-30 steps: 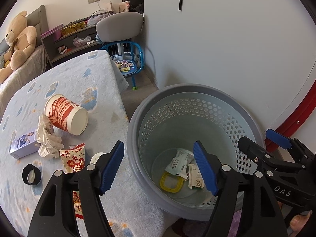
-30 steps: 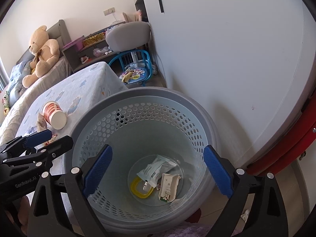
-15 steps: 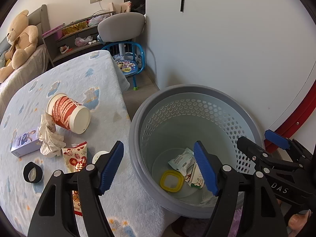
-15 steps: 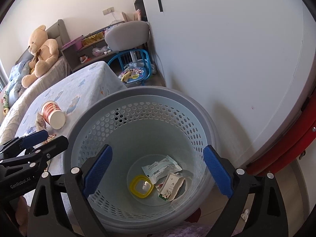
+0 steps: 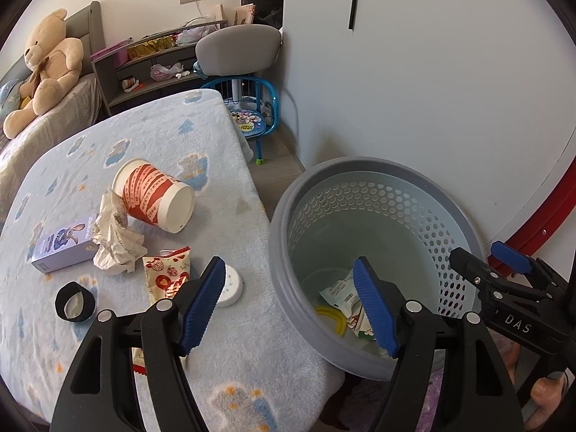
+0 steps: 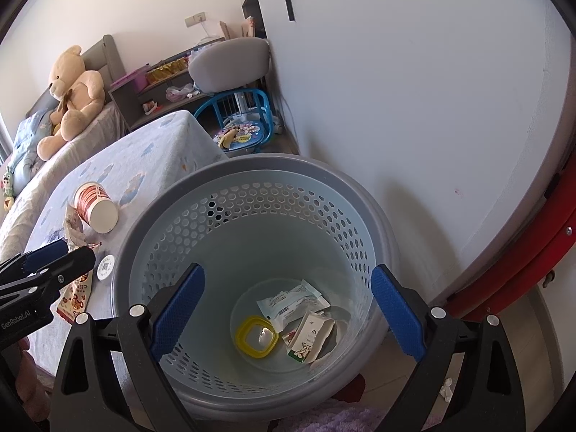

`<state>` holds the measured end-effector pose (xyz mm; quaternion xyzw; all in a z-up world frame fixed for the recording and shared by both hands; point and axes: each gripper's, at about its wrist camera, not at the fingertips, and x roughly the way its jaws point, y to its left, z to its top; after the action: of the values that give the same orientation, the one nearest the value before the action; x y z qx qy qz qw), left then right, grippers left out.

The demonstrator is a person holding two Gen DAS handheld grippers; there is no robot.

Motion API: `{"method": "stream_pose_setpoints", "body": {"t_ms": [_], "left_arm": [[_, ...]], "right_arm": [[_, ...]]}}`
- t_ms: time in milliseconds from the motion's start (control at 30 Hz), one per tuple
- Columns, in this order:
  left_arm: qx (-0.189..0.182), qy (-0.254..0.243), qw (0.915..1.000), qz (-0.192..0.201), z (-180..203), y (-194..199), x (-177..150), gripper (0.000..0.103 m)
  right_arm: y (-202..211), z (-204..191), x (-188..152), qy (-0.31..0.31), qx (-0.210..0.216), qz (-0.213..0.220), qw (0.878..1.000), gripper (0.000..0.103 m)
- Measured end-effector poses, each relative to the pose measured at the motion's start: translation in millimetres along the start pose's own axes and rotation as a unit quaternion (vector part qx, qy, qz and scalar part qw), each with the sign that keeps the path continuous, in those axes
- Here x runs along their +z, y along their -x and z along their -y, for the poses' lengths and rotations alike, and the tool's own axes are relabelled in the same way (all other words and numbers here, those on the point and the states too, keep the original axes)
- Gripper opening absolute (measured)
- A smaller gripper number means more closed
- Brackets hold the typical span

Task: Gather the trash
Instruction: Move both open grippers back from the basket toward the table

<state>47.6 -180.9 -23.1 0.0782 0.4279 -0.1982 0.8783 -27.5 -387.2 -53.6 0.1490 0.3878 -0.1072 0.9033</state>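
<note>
A grey perforated basket (image 6: 259,172) (image 5: 284,216) stands beside the blanket-covered table; it holds a yellow ring lid (image 6: 256,336), a white wrapper (image 6: 291,298) and a small carton (image 6: 309,338). On the table lie a red-and-white paper cup (image 5: 154,198) on its side, crumpled paper (image 5: 115,241), a purple box (image 5: 63,243), a red snack packet (image 5: 165,277), a white cap (image 5: 230,286) and a black ring (image 5: 73,302). My left gripper (image 5: 288,306) is open and empty over the table edge and basket rim. My right gripper (image 6: 288,309) is open and empty above the basket.
A white wall (image 5: 432,90) rises right behind the basket. A small blue chair (image 5: 252,115) and a grey chair (image 5: 237,50) stand past the table's far end. A bed with a teddy bear (image 5: 46,68) is at far left. A red frame (image 6: 540,252) runs at right.
My left gripper has swung left, so more of the table and its litter shows. The right gripper has barely moved. The litter inside the basket has shifted and settled on its floor.
</note>
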Motion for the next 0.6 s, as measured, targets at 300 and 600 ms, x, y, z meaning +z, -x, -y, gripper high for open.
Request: {"method": "stream_pose_setpoints", "body": {"t_ms": [300,600], "left_arm": [[0.036,0.039,0.9986,0.000,-55.4,10.9,-10.6,0.071],[0.073,0.073,0.9946,0.011,-107.9,23.9,-21.6,0.071]], "right_arm": [[12.1,-10.4,-8.0,0.001,-0.001,0.012,1.000,0.092],[23.7,-46.4,-21.9,0.002,0.032,0.009,0.999,0.092]]}}
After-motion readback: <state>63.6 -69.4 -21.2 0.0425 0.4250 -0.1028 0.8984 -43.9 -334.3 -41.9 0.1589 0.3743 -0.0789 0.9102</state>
